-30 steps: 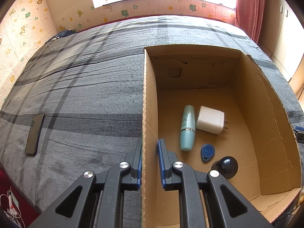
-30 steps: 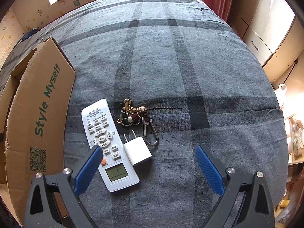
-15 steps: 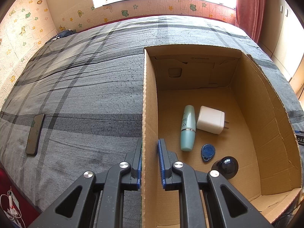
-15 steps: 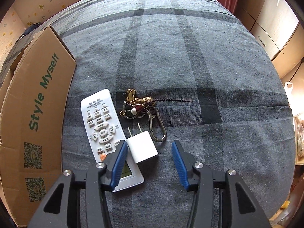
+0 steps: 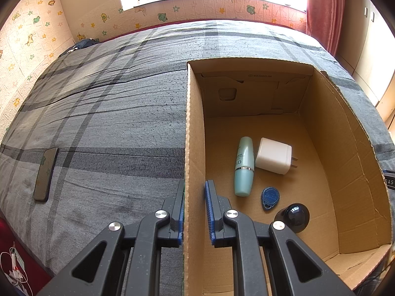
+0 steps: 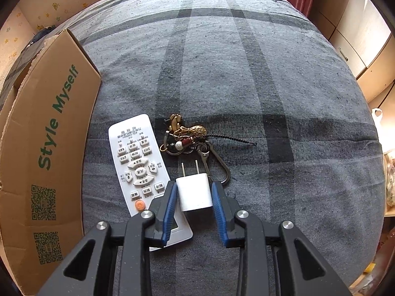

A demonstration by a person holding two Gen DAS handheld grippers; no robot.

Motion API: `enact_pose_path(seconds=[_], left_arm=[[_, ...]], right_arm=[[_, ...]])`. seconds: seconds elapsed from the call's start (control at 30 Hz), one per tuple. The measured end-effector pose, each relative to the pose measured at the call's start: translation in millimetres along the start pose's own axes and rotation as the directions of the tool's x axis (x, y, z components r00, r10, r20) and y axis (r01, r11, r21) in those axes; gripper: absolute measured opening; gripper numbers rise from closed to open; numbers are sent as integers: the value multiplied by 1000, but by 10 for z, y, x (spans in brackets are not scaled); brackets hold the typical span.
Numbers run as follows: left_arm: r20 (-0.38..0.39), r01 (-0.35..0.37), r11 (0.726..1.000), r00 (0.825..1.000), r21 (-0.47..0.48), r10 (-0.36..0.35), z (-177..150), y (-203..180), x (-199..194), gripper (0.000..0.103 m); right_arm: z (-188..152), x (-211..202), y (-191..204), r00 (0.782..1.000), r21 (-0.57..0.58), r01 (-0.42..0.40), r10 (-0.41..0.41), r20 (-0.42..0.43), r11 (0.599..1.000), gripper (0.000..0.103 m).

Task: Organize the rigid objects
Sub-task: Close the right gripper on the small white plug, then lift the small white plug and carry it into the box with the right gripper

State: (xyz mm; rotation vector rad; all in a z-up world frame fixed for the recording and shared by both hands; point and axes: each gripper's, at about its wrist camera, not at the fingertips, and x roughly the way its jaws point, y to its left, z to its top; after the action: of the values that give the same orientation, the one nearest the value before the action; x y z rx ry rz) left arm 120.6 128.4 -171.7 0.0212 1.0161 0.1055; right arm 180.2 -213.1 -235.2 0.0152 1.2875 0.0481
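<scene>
White charger (image 6: pixel 194 193) between closing right tongs (image 6: pixel 194 197).

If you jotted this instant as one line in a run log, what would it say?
left claw: shut on cardboard box wall | right claw: closing on small white charger | remote, keychain: on bed

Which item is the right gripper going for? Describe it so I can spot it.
On the grey plaid bedspread, right of the cardboard box, the right gripper is closing around a small white plug adapter. It lies between the white remote and keychain; only it has two metal prongs.
</scene>
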Motion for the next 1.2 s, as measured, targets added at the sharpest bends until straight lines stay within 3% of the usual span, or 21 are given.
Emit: enact_pose_path(seconds=[0.4, 0.8, 1.2], left_arm=[[0, -5, 1000, 1000, 4, 5, 9, -9, 3, 15], [-1, -5, 1000, 1000, 4, 5, 3, -29, -2, 15], [-1, -4, 1000, 1000, 4, 4, 4, -34, -1, 15]], right_arm=[[54, -90, 67, 1000, -6, 21, -21, 4, 1000, 29], [130, -518, 38, 999, -16, 24, -23, 46, 1000, 29], [205, -1045, 303, 994, -88, 24, -15, 104, 996, 29]])
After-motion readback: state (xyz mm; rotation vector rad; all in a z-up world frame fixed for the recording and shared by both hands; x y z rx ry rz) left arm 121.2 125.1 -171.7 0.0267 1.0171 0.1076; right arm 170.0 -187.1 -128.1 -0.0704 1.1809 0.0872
